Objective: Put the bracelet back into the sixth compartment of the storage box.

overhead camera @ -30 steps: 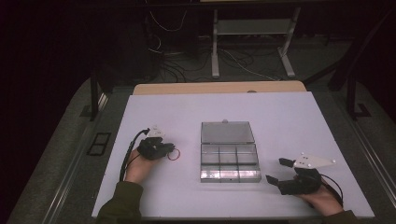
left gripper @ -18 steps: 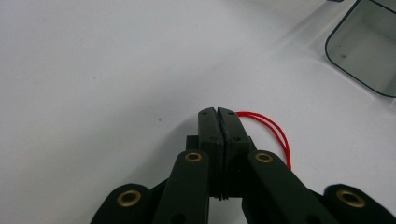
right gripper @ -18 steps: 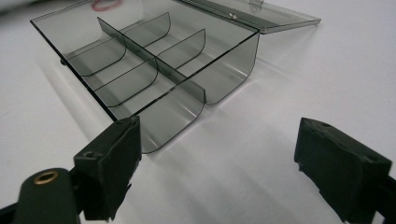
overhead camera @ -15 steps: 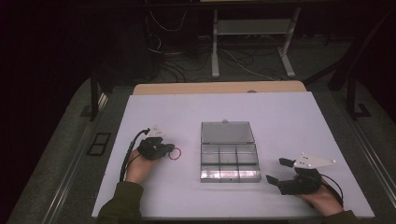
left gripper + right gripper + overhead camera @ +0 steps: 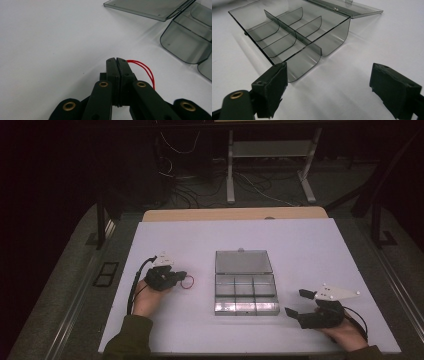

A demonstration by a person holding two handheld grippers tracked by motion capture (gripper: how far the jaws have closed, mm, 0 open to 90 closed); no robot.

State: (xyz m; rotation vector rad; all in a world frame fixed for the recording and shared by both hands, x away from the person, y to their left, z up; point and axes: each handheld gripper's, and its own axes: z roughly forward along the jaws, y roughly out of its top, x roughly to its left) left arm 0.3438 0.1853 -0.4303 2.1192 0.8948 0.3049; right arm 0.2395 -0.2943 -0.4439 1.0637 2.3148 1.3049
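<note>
R gripper (image 5: pixel 328 92) fingers spread wide, nothing btwn, facing open smoky organizer box (image 5: pixel 294 37) on white table (image 5: pixel 367 45).

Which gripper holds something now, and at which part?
The left gripper pinches the thin red rubber band at one end of its loop. The right gripper is open, empty.

No legible text or labels.
</note>
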